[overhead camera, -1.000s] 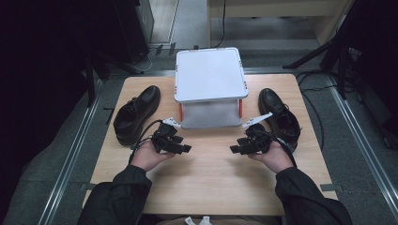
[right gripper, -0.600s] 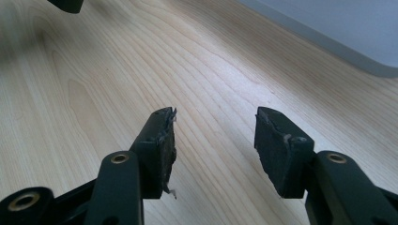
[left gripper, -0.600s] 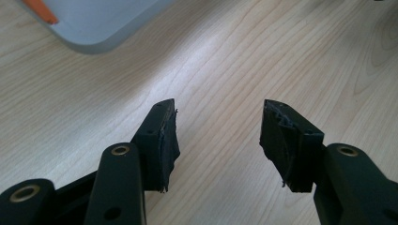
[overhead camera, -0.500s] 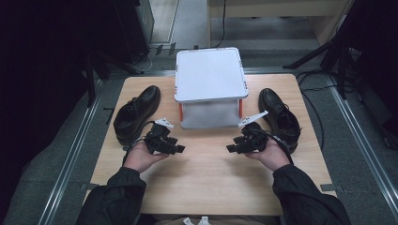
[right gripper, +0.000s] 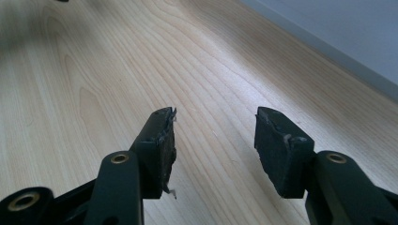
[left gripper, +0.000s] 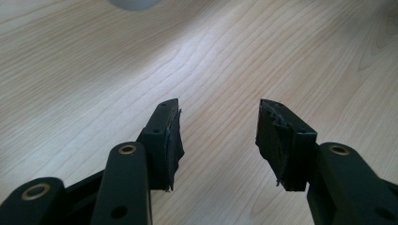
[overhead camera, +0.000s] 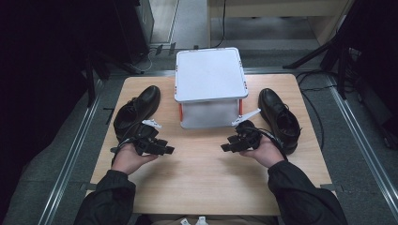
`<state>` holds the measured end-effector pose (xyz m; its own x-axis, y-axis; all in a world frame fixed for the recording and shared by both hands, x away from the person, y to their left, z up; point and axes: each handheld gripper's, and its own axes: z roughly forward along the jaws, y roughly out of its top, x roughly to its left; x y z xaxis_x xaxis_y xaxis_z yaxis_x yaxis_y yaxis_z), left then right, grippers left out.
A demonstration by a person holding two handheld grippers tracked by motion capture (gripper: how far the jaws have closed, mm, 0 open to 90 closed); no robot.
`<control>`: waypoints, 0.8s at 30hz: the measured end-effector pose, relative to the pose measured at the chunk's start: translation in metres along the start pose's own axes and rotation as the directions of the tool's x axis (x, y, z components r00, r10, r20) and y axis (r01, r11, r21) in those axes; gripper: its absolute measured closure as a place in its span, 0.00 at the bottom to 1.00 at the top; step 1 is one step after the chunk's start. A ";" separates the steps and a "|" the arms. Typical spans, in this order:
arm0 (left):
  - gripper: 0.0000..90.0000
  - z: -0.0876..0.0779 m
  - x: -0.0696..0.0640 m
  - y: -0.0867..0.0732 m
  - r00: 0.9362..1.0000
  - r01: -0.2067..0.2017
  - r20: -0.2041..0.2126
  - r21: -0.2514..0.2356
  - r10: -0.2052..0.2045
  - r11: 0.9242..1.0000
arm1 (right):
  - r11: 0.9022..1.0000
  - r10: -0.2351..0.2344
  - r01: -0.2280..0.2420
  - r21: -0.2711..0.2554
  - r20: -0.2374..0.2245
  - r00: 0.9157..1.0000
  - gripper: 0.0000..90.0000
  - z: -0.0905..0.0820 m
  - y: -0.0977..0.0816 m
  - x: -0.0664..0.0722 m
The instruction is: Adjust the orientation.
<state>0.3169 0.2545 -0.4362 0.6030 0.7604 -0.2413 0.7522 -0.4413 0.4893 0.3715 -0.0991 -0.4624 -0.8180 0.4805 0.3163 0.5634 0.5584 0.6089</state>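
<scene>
Two black leather shoes lie on the wooden table: one (overhead camera: 136, 110) at the left, the other (overhead camera: 279, 118) at the right, either side of a white lidded box (overhead camera: 210, 85). My left gripper (overhead camera: 168, 150) hovers just in front of the left shoe, pointing toward the table's middle. Its jaws have just been closing a little and stand open with only bare wood between them (left gripper: 219, 136). My right gripper (overhead camera: 225, 146) sits beside the right shoe, pointing left, open and empty (right gripper: 214, 136).
The white box stands at the table's (overhead camera: 202, 183) back centre, with red latches on its front corners. Metal floor rails run along both sides of the table. Cables trail on the floor at the right.
My left hand has drifted left and slightly toward the left shoe, and its jaws look a bit narrower. The right hand has stayed where it was.
</scene>
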 end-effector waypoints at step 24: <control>0.64 -0.068 0.063 0.033 0.986 0.142 -0.101 0.087 -0.133 0.986 | 0.999 0.008 -0.008 0.040 0.001 1.000 0.53 0.001 -0.004 0.002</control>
<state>0.3618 0.3198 -0.3781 0.4680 0.8563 -0.2183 0.8502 -0.3690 0.3755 0.3684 -0.0994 -0.4652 -0.8131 0.4859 0.3205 0.5744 0.5810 0.5766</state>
